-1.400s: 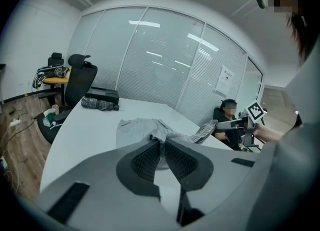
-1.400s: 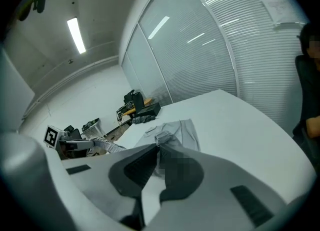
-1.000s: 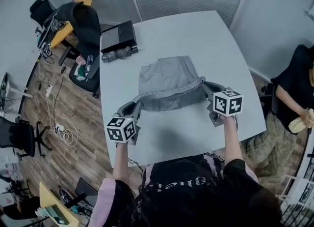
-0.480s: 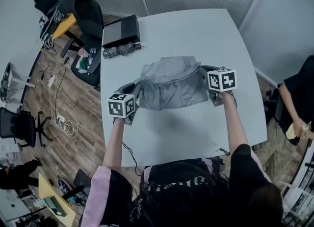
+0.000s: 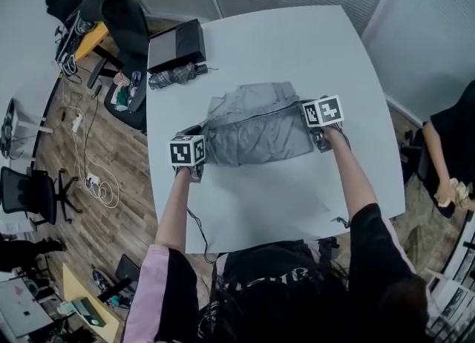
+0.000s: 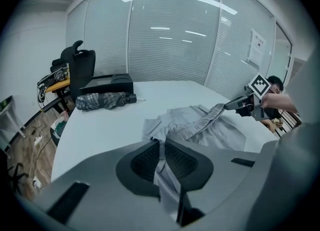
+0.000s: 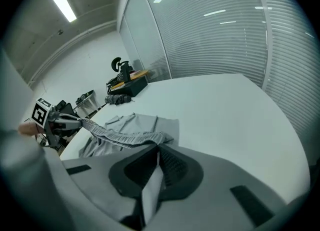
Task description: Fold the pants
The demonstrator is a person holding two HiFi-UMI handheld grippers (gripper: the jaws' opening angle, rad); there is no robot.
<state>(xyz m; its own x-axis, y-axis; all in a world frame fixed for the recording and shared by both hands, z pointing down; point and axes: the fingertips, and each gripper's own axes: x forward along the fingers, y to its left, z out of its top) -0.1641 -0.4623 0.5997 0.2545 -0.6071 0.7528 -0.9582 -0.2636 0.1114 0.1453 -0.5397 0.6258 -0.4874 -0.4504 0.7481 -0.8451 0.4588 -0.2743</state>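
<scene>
- Left tongs (image 6: 162, 150), pressed together on a thin pinch of grey cloth, and right tongs (image 7: 156, 157), clamped the same way on the other end, hold the elastic edge of the pants (image 5: 256, 130) stretched between them;
- I see the pants in the middle of the white table (image 5: 297, 200), partly folded; the bulk lies flat on the top and the gripped edge seems raised just above it; left tongs sit at the cloth's near left corner, right tongs at its right corner, with the garment between the two;
- the risk, as I judge it: each pinch takes only a narrow bit of fabric, so a hard pull apart could slip one end free and the fold would collapse;
- if I set one side down ahead of the other, the edge would land crooked over the layer beneath; slack in the middle could bunch into a ridge;
- a folded umbrella (image 5: 172, 76) lies well apart, near the far left corner; no hazard from here.
</scene>
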